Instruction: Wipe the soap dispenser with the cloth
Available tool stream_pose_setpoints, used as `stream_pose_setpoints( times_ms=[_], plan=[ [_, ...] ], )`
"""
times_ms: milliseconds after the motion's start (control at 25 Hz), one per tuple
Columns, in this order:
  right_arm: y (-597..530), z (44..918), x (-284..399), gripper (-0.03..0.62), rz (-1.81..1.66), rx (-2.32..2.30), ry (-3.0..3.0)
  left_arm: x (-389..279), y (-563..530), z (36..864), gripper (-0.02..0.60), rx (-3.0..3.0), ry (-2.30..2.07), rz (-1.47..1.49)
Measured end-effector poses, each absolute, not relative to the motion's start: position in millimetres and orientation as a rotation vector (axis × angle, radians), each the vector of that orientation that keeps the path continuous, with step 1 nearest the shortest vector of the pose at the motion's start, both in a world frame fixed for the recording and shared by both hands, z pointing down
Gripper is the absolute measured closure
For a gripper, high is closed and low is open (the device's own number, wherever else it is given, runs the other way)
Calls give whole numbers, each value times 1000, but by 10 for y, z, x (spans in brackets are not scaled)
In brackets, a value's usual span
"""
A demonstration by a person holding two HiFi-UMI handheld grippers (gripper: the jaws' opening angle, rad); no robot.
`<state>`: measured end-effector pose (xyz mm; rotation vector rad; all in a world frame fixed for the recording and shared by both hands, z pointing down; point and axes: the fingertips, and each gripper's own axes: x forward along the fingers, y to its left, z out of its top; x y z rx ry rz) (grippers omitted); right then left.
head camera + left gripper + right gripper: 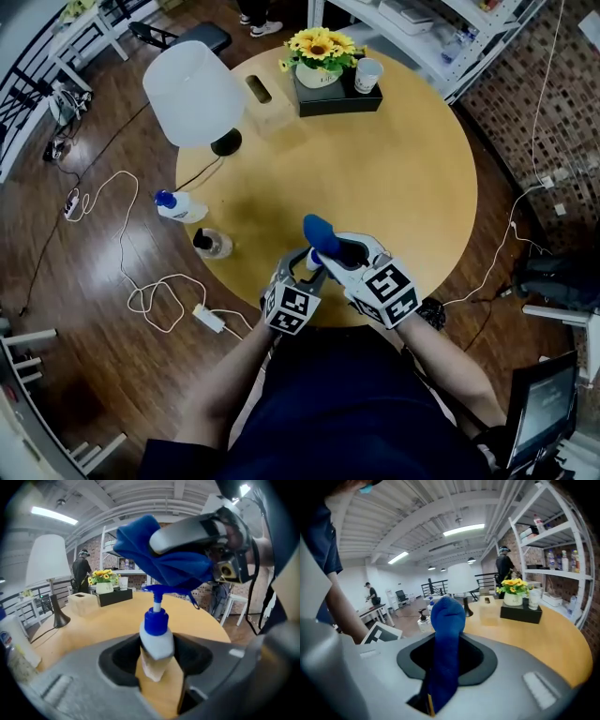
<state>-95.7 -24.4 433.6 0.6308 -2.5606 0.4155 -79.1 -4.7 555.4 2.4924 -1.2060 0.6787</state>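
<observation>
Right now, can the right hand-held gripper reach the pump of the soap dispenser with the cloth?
Probably yes. The right hand-held gripper holds the cloth just above the pump of the soap dispenser, with nothing between them; the left hand-held gripper grips its body.

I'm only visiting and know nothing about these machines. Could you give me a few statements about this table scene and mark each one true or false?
1. The left claw grips a white soap dispenser with a blue pump. True.
2. The right claw is empty. False: it is shut on a blue cloth.
3. The cloth lies flat on the round wooden table. False: it is held in the air, right over the dispenser's pump.
4. A white-shaded lamp stands on the table. True.
5. Yellow sunflowers stand on a black tray at the far side of the table. True.
</observation>
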Motion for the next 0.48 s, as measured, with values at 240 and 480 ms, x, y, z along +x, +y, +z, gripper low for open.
stream_pose_setpoints(
  times_ms=[240, 480],
  plan=[
    [-161, 4510, -1088, 485, 408, 590, -2504, -788, -44, 5550, 371, 2487, -1197, 672],
    [-476, 4734, -612, 485, 586, 775, -2403, -789, -44, 5549, 373, 2474, -1208, 648]
  ],
)
